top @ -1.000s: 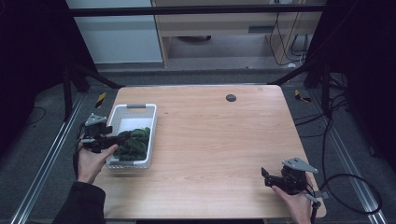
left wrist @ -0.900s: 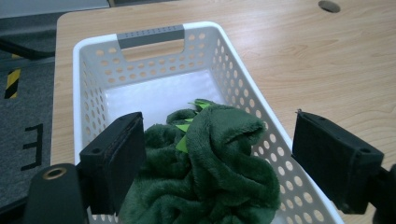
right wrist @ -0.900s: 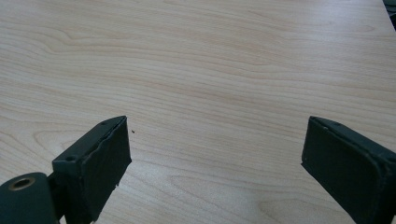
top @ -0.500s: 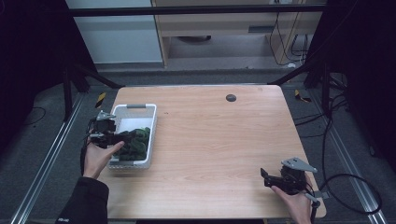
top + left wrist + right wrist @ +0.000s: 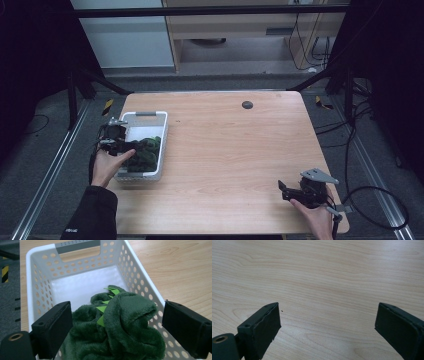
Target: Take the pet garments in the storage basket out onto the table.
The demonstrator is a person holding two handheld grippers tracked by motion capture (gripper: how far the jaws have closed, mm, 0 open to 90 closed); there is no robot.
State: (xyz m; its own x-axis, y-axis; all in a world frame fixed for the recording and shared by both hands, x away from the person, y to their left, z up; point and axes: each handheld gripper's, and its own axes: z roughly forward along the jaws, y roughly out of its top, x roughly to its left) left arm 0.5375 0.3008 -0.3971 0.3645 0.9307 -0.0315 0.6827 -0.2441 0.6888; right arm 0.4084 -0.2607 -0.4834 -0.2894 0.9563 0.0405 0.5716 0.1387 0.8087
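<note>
While crumpled in the basket (image 5: 140,277), the plush cloth (image 5: 125,325) looks dark green.

Wooden table (image 5: 240,150), light grain, on dark grey carpeted floor (image 5: 45,150). Beyond it, a pale cabinet (image 5: 125,35) and a wooden shelf unit (image 5: 235,25); black cables (image 5: 370,195) trail at right.

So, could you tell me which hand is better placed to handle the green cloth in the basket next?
Left. Its gripper hangs over the basket with open jaws on either side of the green cloth; the right gripper sits at the table's far corner.
</note>
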